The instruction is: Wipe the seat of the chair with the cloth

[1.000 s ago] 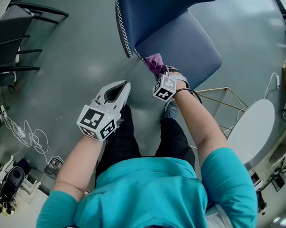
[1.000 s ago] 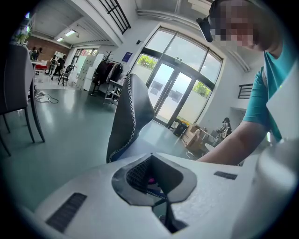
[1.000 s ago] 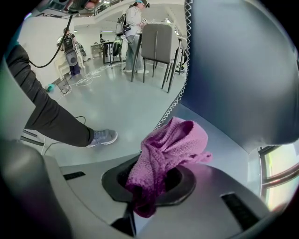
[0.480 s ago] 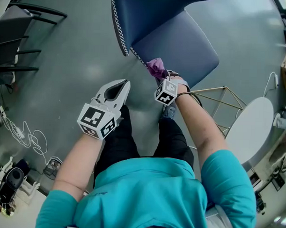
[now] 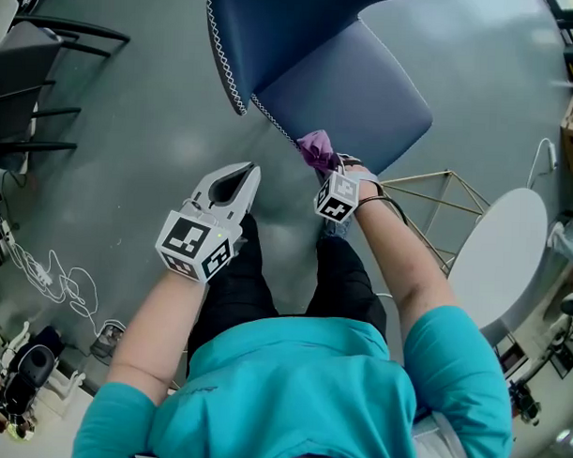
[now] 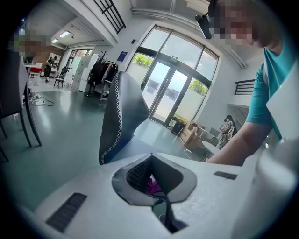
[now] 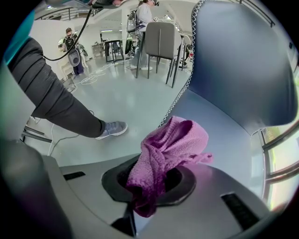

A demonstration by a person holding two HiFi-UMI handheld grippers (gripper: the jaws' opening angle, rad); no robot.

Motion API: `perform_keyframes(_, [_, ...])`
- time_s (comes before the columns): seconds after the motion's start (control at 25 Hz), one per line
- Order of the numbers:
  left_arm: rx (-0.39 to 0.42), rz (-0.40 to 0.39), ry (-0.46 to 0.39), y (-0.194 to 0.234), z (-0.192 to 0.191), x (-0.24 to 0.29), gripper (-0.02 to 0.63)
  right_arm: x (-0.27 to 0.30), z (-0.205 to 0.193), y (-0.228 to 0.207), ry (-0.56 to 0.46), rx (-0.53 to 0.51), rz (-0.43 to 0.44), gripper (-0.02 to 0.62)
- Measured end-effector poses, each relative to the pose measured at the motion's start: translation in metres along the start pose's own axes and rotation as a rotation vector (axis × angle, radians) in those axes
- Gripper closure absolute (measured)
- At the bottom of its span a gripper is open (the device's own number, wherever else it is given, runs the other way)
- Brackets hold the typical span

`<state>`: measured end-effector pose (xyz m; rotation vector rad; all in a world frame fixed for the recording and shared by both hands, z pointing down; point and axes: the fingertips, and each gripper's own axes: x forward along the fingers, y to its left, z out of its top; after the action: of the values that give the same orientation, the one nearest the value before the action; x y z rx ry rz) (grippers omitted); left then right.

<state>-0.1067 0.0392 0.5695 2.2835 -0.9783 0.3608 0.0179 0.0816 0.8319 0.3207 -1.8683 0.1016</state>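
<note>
The blue chair's seat [image 5: 362, 95] and its stitched back [image 5: 265, 30] are at the top of the head view. My right gripper [image 5: 324, 168] is shut on the purple cloth [image 5: 317, 147], which rests at the seat's near edge. In the right gripper view the cloth [image 7: 168, 149] bulges up from the jaws over the seat [image 7: 224, 130]. My left gripper [image 5: 243, 178] hangs over the floor left of the chair, shut and empty. In the left gripper view the chair back [image 6: 122, 116] stands ahead.
A gold wire frame [image 5: 442, 196] and a white round table [image 5: 500, 254] stand to the right. Black chairs [image 5: 43, 69] are at the far left. Cables [image 5: 46, 271] trail on the grey floor. The person's legs and a shoe [image 7: 110, 128] are beneath the grippers.
My right gripper has drawn the cloth along the seat's near edge, away from the back and toward the person. The view has shifted a little. The left gripper has stayed put.
</note>
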Motion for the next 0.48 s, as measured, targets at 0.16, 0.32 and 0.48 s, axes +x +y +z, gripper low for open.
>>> perform_keyframes(0.16, [0.009, -0.01, 0.004, -0.006, 0.002, 0.005, 0.601, -0.001, -0.002, 0.0, 0.01, 0.002, -0.001, 0.541])
perform_keyframes(0.32, [0.014, -0.021, 0.008, -0.01, 0.002, 0.007, 0.601, -0.003, -0.01, 0.008, 0.022, -0.014, 0.011, 0.542])
perform_keyframes(0.48, [0.027, -0.03, 0.014, -0.014, 0.003, 0.006, 0.601, -0.007, -0.022, 0.017, 0.034, -0.015, 0.022, 0.541])
